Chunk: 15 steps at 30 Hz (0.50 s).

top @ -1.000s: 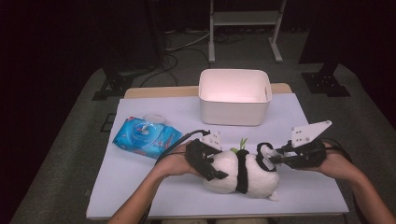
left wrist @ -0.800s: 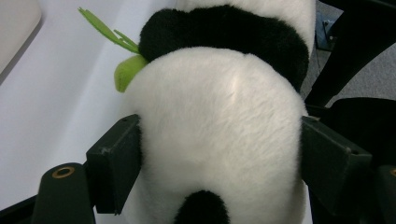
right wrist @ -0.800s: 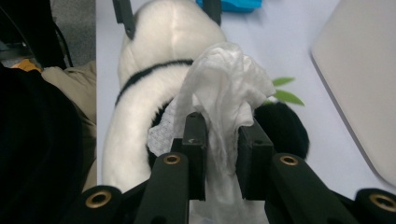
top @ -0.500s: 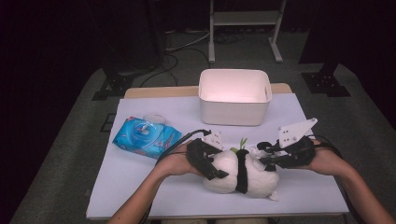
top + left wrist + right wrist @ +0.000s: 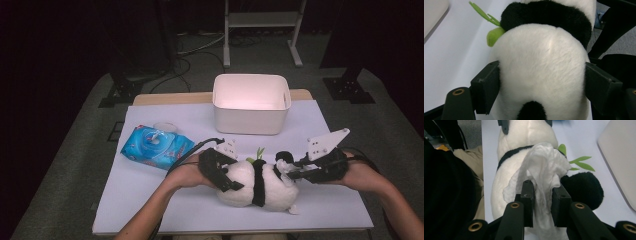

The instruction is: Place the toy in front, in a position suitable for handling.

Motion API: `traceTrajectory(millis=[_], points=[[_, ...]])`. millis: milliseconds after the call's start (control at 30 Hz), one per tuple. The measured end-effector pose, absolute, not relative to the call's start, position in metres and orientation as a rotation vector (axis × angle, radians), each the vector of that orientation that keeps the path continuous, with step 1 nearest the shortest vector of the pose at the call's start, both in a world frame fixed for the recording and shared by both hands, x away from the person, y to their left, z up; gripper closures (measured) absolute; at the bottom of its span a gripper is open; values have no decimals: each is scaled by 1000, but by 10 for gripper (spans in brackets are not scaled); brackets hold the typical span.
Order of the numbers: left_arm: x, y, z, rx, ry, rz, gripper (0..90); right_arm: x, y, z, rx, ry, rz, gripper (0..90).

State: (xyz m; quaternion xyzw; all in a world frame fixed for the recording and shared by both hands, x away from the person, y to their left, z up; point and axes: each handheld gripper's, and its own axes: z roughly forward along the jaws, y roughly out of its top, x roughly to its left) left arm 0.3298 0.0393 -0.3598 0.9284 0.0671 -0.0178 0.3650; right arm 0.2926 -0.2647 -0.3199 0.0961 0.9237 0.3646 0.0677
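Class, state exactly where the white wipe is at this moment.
The white wipe is pinched in the right gripper, pressed against the panda toy at the near right of the table.

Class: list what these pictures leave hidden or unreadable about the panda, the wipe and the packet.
- Panda face: high view, hidden by the right gripper and wipe.
- Panda's underside: left gripper view, cut off at the bottom edge between the left gripper jaws.
- Packet print: high view, too small to read.
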Motion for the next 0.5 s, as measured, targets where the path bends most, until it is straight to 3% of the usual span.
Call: traceTrajectory(millis=[500], points=[[326,32,-356,2435,166,0,213,305,-221,-321,172,2820,1137,737]])
